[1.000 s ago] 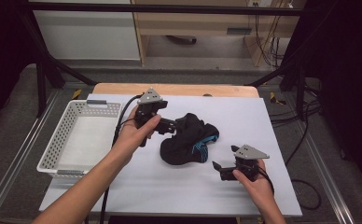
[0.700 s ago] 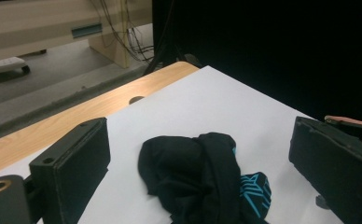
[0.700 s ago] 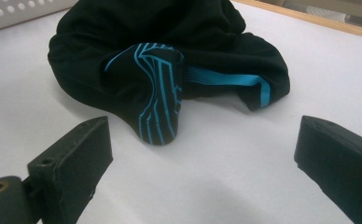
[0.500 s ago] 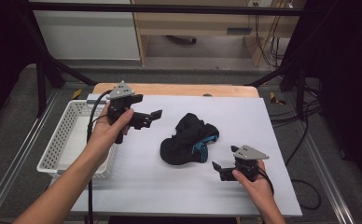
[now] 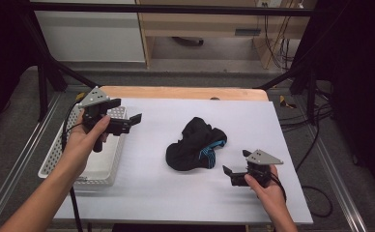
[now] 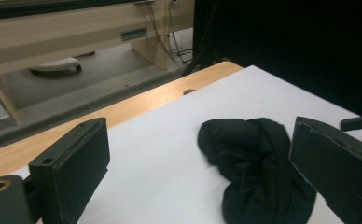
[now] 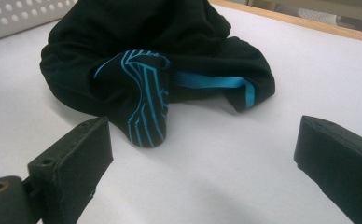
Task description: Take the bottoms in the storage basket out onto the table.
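Observation:
A crumpled black garment with blue stripes point(image 5: 195, 143) lies in the middle of the white table top point(image 5: 185, 193). The left gripper point(image 5: 136, 119) is raised over the right edge of the white basket point(image 5: 55, 166), open and empty, pointing toward the garment point(image 6: 256, 158). Low on the table just right of the garment rests the right gripper point(image 5: 230, 171), also open, its jaws aimed at the blue-striped fold point(image 7: 144, 93) with nothing between them.
The perforated white basket stands at the table's left side. A wooden strip point(image 5: 176, 93) runs along the far edge of the table. Cables point(image 5: 316, 116) hang off to the right, and black frame bars point(image 5: 45, 72) stand at the left.
The left gripper has pulled away from the garment, moving left and up to above the basket's edge. The garment lies released on the table. The right gripper has stayed put.

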Demonstrator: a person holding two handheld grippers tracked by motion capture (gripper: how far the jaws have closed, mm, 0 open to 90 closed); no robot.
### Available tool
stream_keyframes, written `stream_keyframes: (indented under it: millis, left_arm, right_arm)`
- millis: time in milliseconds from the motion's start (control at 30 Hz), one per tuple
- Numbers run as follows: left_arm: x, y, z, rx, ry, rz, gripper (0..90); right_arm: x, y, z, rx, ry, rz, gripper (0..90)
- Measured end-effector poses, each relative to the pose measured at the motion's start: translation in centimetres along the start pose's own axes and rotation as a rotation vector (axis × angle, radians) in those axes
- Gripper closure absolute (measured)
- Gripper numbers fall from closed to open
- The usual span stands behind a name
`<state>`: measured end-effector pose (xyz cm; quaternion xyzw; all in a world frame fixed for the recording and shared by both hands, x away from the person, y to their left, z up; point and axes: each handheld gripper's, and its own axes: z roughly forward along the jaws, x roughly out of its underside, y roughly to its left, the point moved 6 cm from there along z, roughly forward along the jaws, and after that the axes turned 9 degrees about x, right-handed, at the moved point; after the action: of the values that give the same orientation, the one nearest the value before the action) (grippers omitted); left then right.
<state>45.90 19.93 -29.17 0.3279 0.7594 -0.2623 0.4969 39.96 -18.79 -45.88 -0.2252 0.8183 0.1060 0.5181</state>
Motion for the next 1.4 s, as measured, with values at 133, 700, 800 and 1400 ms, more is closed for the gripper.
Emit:
stream_keyframes:
  millis: [133, 700, 800, 1400]
  left_arm:
    - [0.5, 0.5, -1.2, -0.01, 0.002, -0.015, 5.2]
    - [4.1, 2.0, -3.0, -0.032, 0.007, -0.094, 5.4]
    - [4.7, 2.0, -3.1, -0.031, 0.007, -0.102, 5.4]
    - [8.4, 2.5, -3.9, -0.043, 0.013, -0.151, 5.2]
  right_arm:
    - [0.1, -0.1, 0.0, 0.002, 0.004, -0.004, 4.7]
    - [0.1, 0.0, -0.1, 0.0, 0.003, -0.005, 4.6]
    - [0.0, 0.0, -0.1, -0.002, 0.002, -0.008, 4.6]
    - [0.1, 0.0, -0.1, 0.001, 0.003, -0.004, 4.6]
